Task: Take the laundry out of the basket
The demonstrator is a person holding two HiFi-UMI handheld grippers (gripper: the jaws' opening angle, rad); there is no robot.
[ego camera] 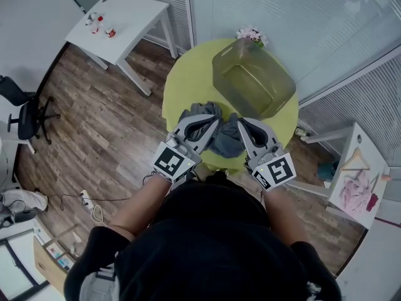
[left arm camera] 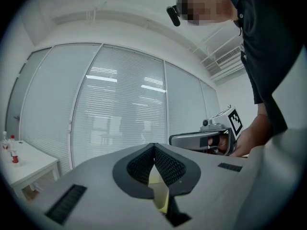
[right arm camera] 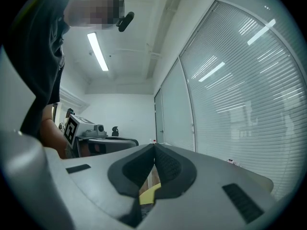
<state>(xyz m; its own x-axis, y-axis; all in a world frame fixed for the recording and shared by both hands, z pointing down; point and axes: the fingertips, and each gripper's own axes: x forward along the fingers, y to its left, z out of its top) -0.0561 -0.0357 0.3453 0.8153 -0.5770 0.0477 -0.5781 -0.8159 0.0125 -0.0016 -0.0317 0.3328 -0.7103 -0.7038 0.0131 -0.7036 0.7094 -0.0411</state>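
While two grippers are hovering side by side over one round table (ego camera: 178,89), left gripper (ego camera: 215,121) jaws are sitting pressed together, gripping nothing. Right gripper (ego camera: 242,123) is doing the same. One grey laundry heap (ego camera: 227,142) is lying on the table beneath and between them, outside the basket. One basket (ego camera: 254,77) is standing just beyond, and one flower bunch (ego camera: 250,35) is sitting behind that.

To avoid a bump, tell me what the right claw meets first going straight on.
Probably the near wall of the basket, just beyond the shut right claw; it seems to pass above the grey laundry, though height is unclear.
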